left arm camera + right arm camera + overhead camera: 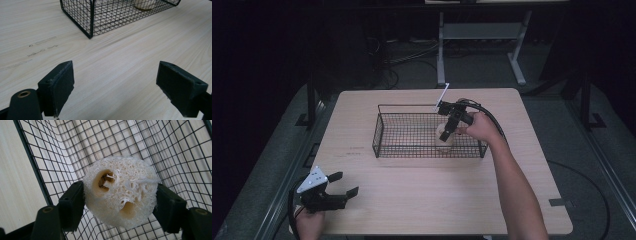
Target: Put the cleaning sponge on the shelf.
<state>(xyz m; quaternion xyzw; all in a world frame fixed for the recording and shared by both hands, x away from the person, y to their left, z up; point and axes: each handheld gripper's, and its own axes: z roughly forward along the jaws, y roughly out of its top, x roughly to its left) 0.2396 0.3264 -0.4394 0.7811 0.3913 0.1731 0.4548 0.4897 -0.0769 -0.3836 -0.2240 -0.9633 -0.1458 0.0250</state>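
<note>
right hand-held gripper [446, 131] clamped on loofah [120, 191], inside basket [382, 131] at its right end, low over the mesh floor. left hand-held gripper [343, 184] wide, holding nothing, over bench [412, 200]. placement judged almost done; remaining: release, withdraw.

We note the loofah slice [145, 4] cut off at twelve o'clock; basket mesh [105, 15] partly screens it.
</note>
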